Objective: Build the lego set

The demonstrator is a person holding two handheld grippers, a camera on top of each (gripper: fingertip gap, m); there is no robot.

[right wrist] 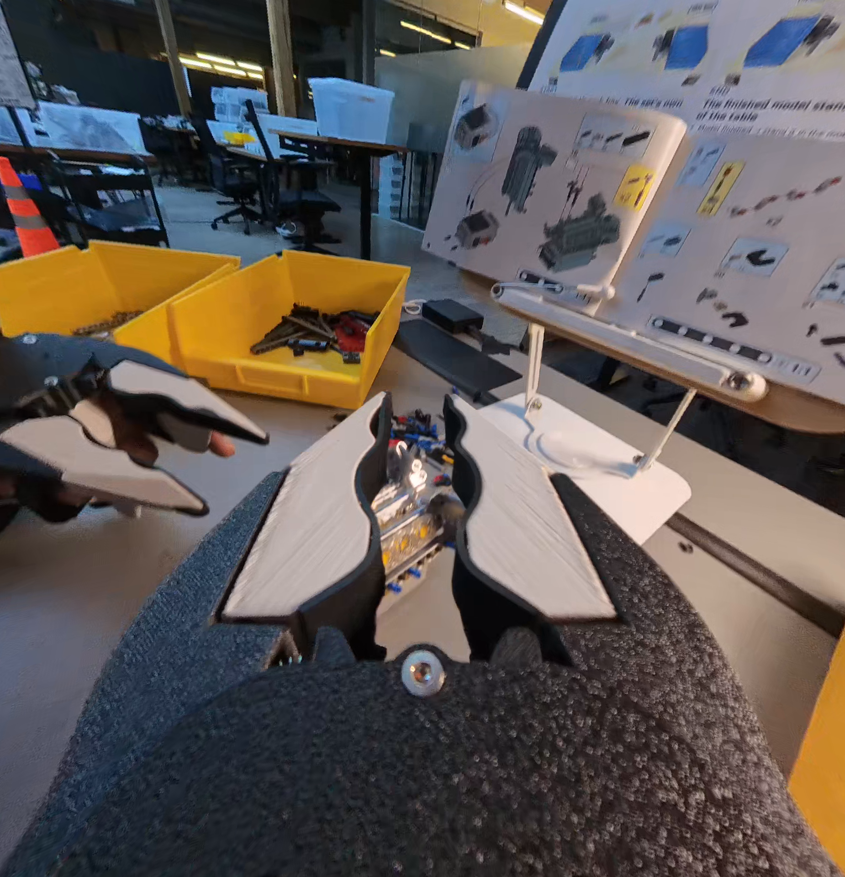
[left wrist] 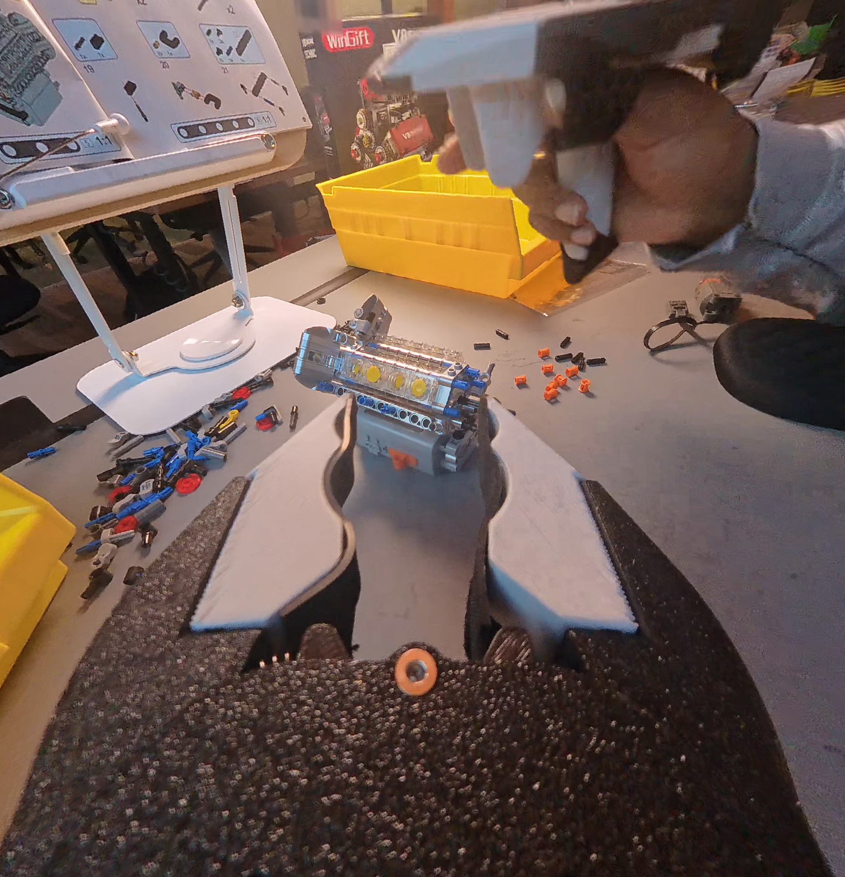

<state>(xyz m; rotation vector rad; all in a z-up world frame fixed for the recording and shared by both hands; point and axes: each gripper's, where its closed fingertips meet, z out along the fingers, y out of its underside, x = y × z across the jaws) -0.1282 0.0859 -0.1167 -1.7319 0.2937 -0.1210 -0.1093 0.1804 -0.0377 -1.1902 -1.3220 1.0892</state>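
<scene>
You are holding the left gripper (left wrist: 416,413) with its fingers apart and empty, just short of the brick-built engine model (left wrist: 392,379) standing on the table (left wrist: 648,522). The right gripper (right wrist: 417,403) is hovering above it, fingers also apart. The model looks top-heavy on its grey base, so an off-centre nudge could be tipping it into the loose pins (left wrist: 164,465). One yellow bin (right wrist: 287,379) is holding dark beams and red parts, its neighbour (right wrist: 41,289) brownish pieces.
</scene>
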